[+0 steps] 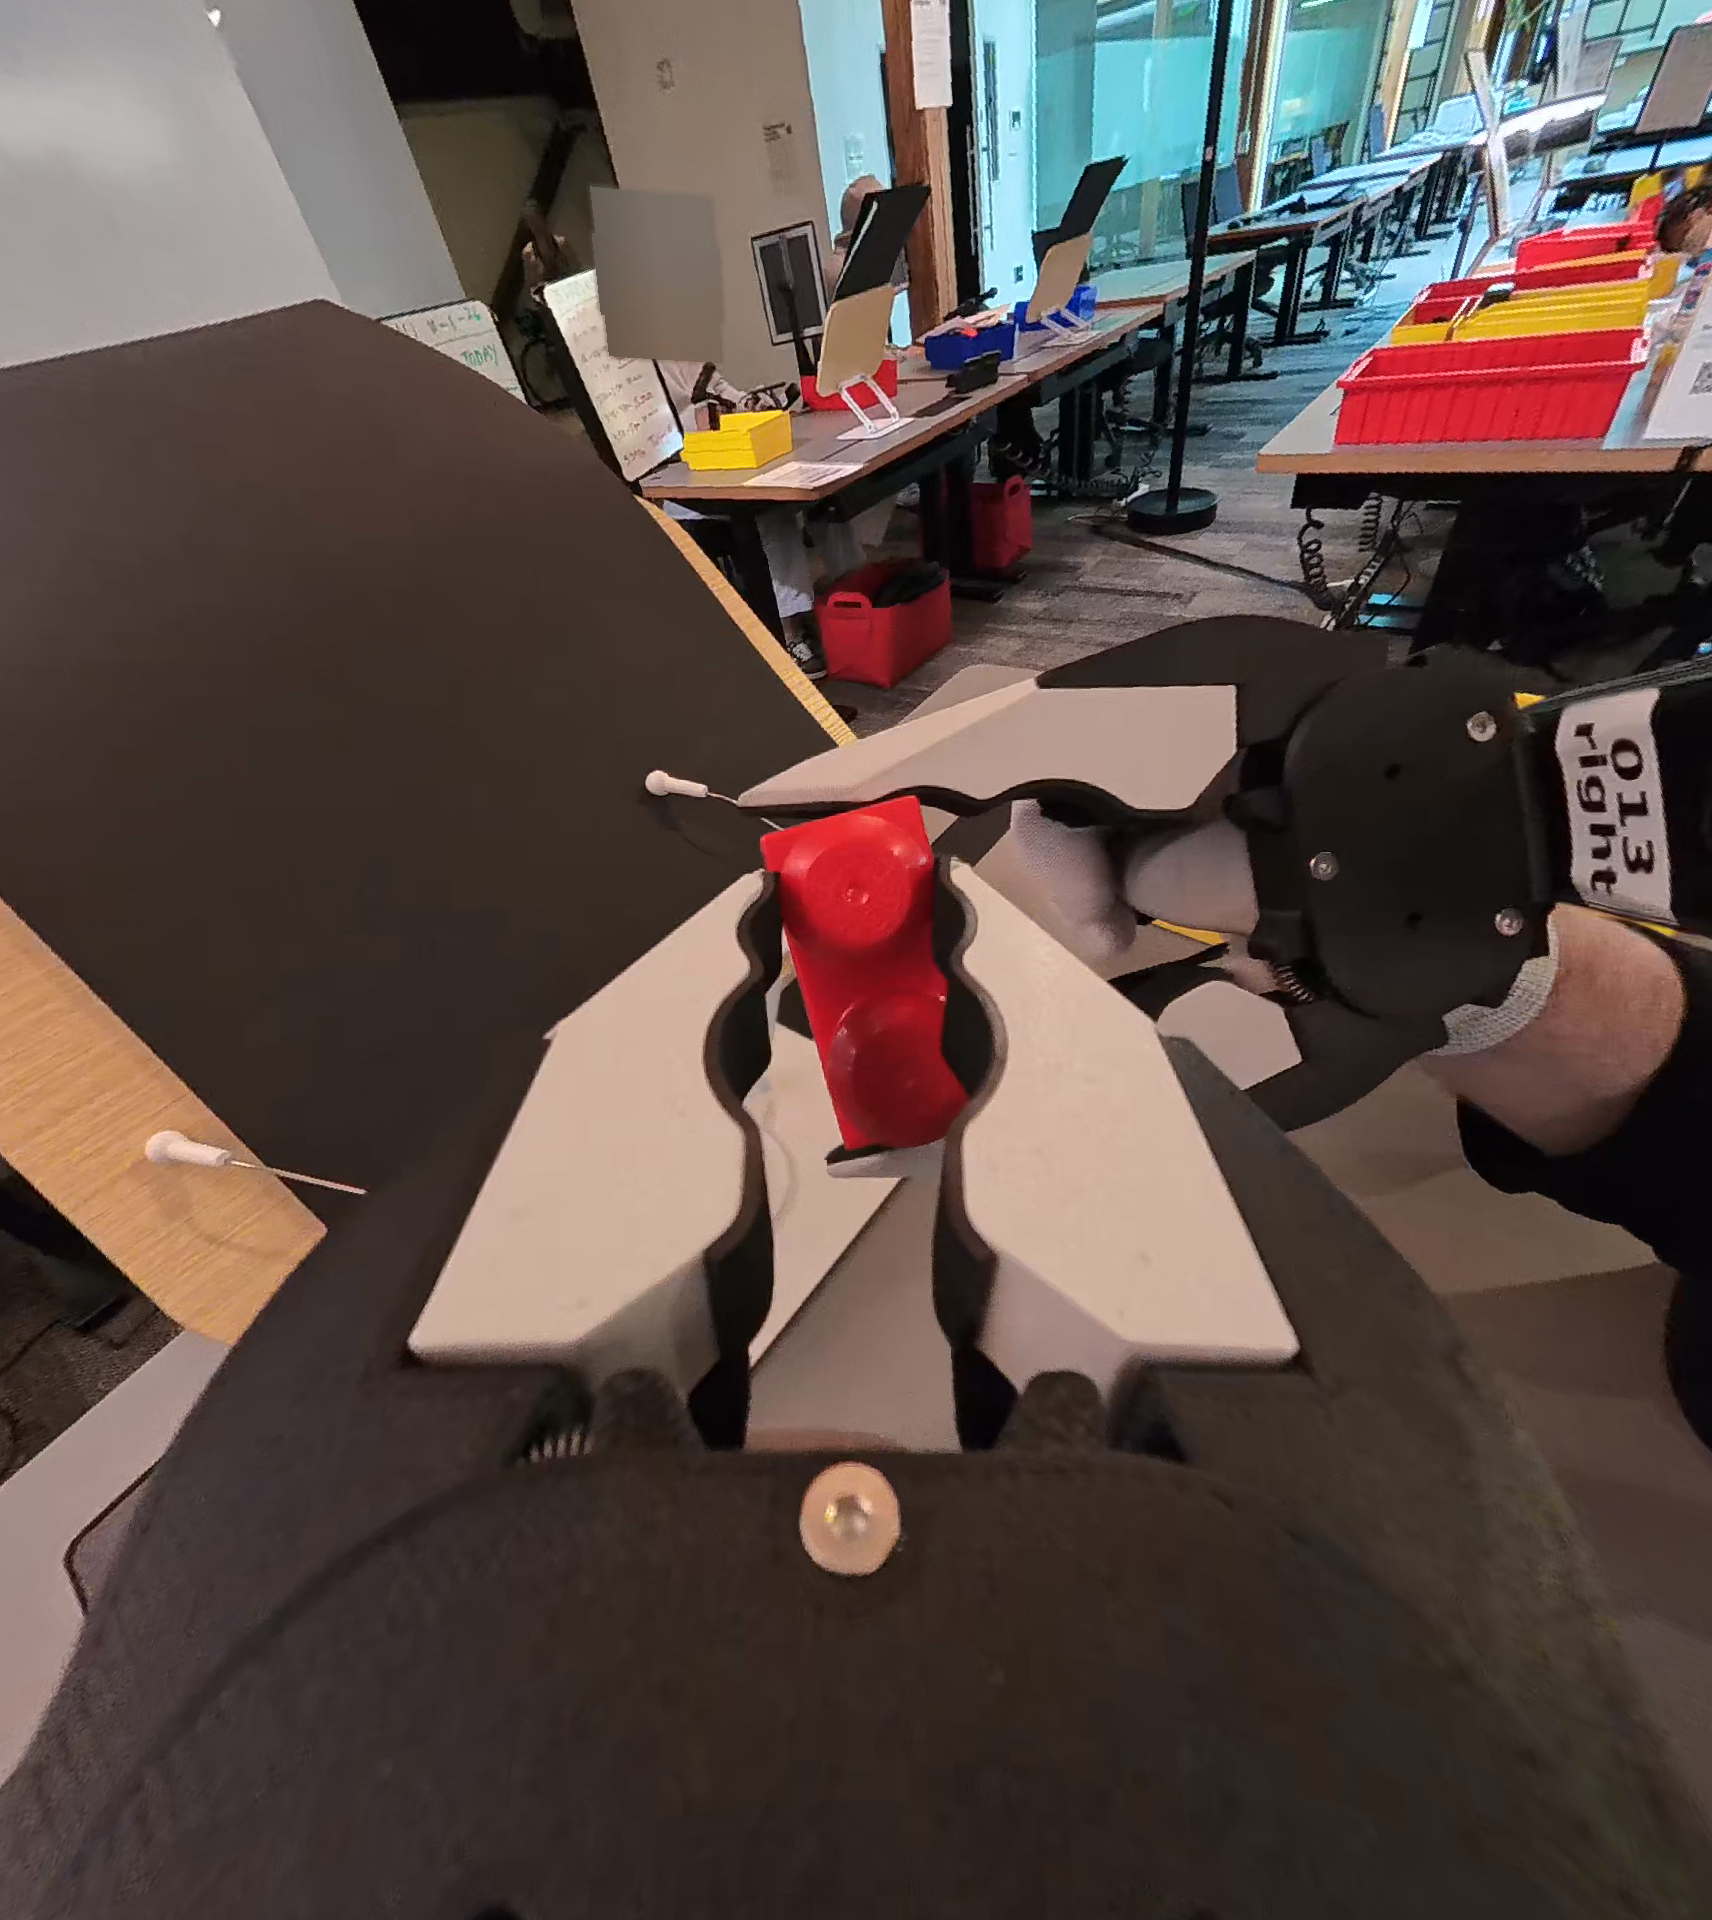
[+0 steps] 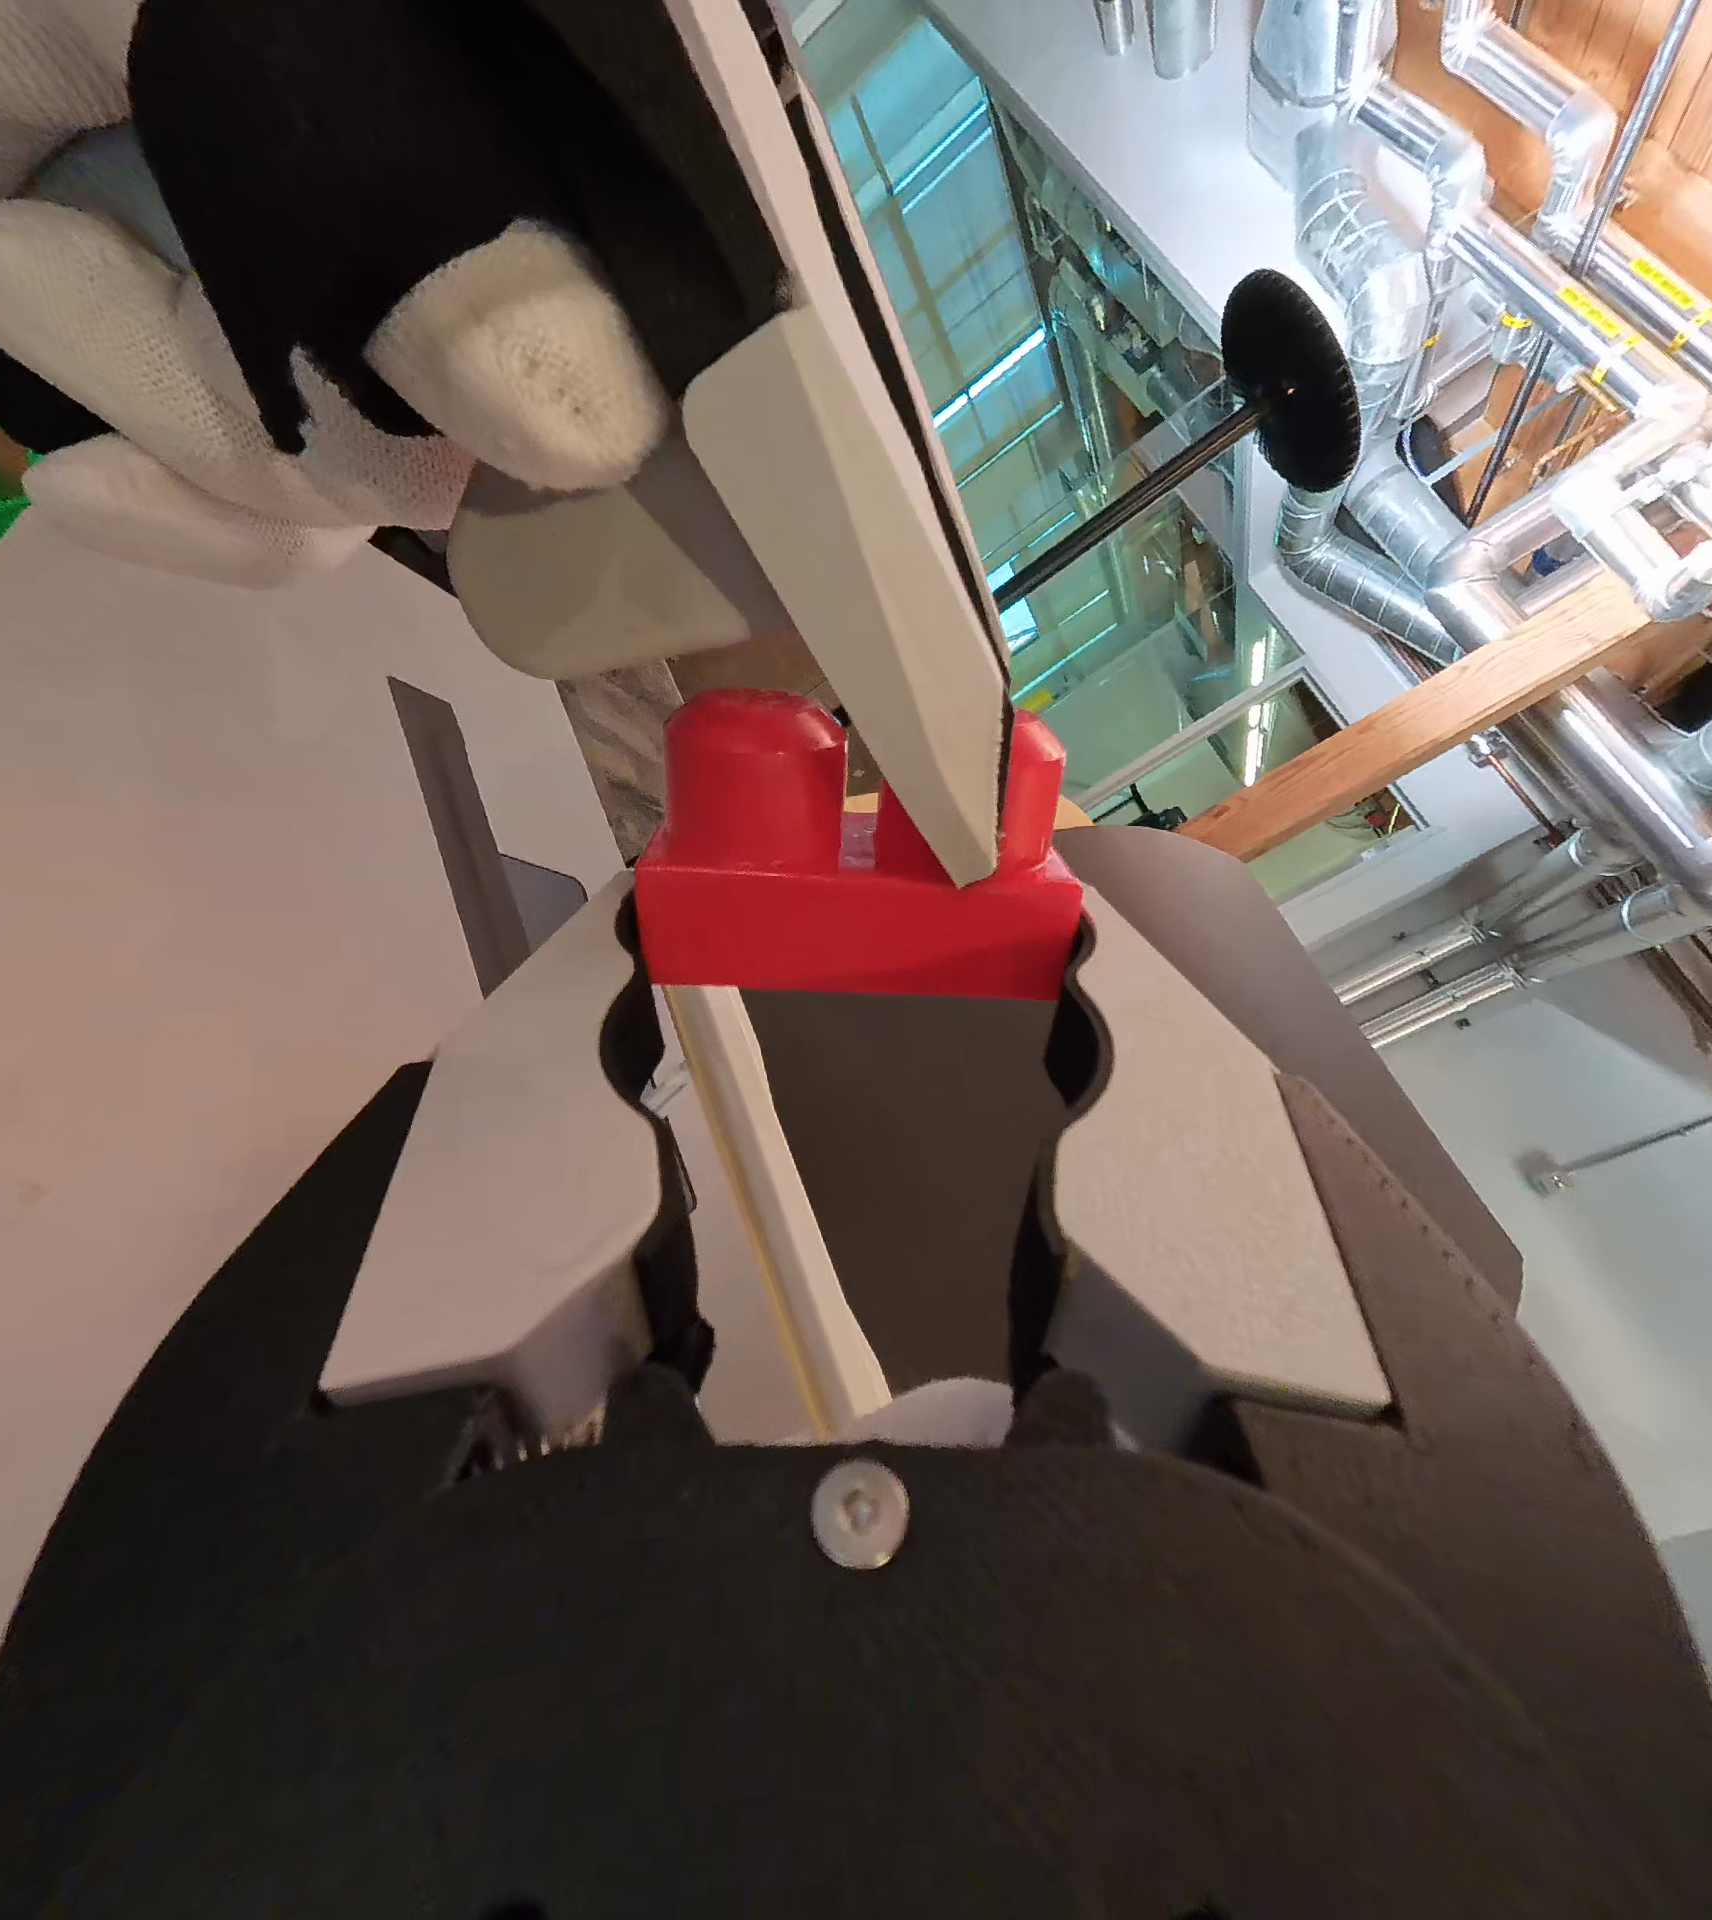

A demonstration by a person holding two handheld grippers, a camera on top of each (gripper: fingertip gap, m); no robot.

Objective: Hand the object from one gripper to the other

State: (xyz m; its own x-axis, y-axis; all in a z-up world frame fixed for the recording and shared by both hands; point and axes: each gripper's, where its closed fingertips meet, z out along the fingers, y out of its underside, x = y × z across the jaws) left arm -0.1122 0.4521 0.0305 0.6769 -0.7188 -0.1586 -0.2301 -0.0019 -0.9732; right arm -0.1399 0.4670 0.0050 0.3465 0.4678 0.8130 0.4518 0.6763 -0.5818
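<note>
A red two-stud brick (image 1: 862, 987) hangs in the air between both grippers. In the left wrist view my left gripper (image 1: 857, 883) has its fingers pressed on the brick's two long sides, studs facing the camera. My right gripper (image 1: 831, 982) comes in from the right, one finger on the brick's top end and one under its bottom end. In the right wrist view the brick (image 2: 852, 935) spans the tips of my right gripper (image 2: 859, 925). A left gripper finger (image 2: 893, 582) reaches down over the near studs; the other finger's tip is hidden behind the brick.
A black board with a wooden edge (image 1: 260, 675) lies to the left, with two white pins (image 1: 177, 1148) stuck in it. Tables with red and yellow bins (image 1: 1486, 390) stand far back. Gloved hands (image 2: 208, 343) hold both grippers. Ceiling pipes (image 2: 1454, 260) fill the right view's background. Less than 4 cm separates the two grippers' tips.
</note>
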